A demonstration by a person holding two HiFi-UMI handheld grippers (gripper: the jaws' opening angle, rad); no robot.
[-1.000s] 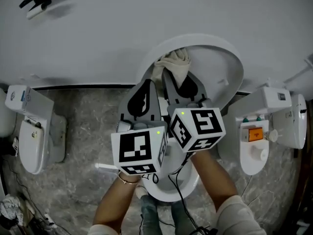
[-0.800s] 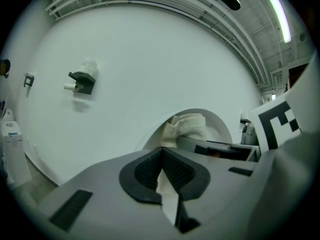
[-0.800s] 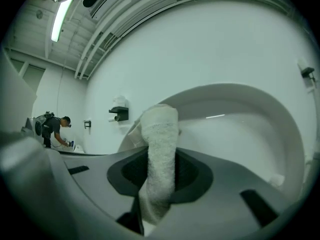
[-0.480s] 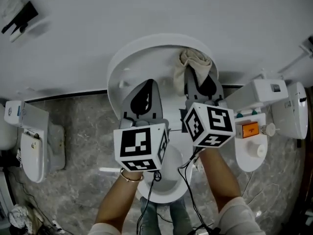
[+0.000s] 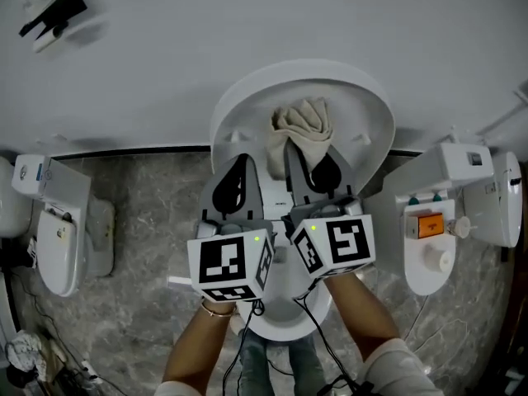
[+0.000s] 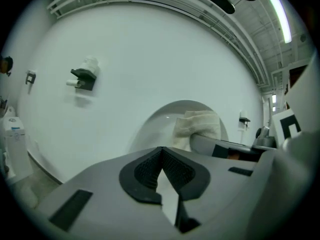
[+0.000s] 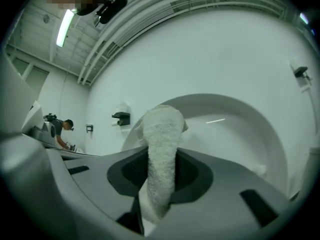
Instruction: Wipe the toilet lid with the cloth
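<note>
**Cloth held against the raised toilet lid**
The left hand-held gripper (image 6: 161, 154) is closed on nothing. The right hand-held gripper (image 5: 304, 157) pinches the cloth (image 5: 302, 124) against the upright toilet lid (image 5: 367, 118). Wiping well likely needs steady pressure and overlapping passes.

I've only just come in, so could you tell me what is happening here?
A person is wiping the raised toilet lid with a cloth. The right gripper is shut on the cloth and holds it against the lid's inner face. The left gripper is shut and empty, just beside the right one.
</note>
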